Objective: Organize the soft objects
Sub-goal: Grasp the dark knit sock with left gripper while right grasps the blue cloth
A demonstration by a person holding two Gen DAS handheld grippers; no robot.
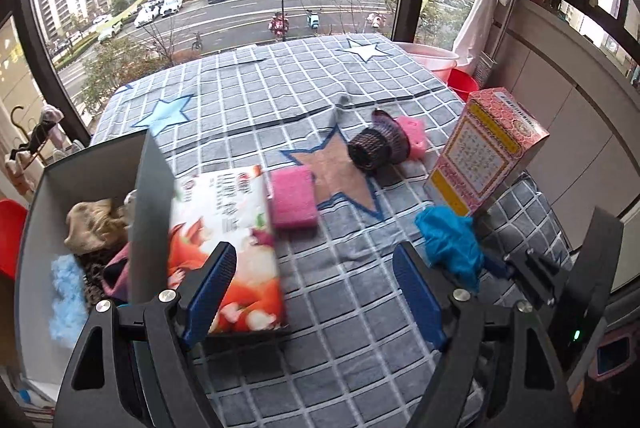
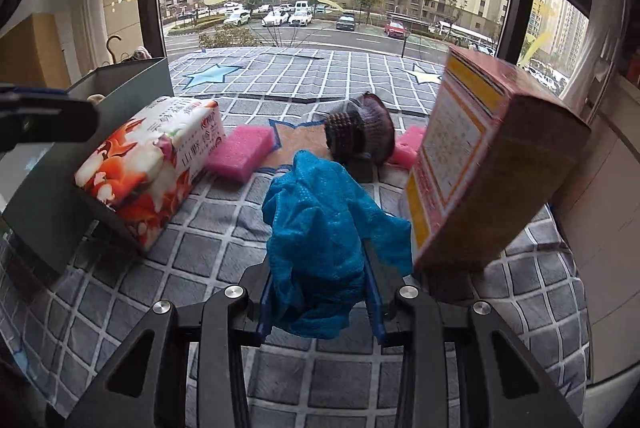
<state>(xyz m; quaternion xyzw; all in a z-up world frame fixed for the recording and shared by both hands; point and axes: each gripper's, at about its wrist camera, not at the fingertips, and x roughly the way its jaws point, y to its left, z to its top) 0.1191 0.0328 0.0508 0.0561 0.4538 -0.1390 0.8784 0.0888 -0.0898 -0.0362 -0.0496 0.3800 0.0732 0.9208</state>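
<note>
bin (image 1: 48, 212): at the tabletop's left edge, already holding a beige cloth (image 1: 94, 224), a pale blue fluffy piece (image 1: 68, 292) and darker fabric; part of the sorting looks done.
left gripper (image 1: 316, 292): jaws wide apart, nothing between them, over bare cover beside the bin.
tissue pack (image 1: 228, 248): leaning against the bin's outer wall, not yet inside.
sponge (image 1: 294, 196): pink, lying flat just right of the pack, still out.
knit roll (image 1: 378, 144): dark, mid-tabletop, with a second pink piece (image 1: 412, 132) touching behind it; both still out.
right gripper (image 2: 320, 292): clamped on the blue cloth (image 2: 324, 228), which hangs bunched above the cover, well apart from the bin.
carton (image 2: 480, 164): stands tilted at the right edge; probably not soft, so likely stays.
hidden: the bin's bottom and near corner are cut off; the carton's foot is blocked by the cloth; the pack's print is blurred.
</note>
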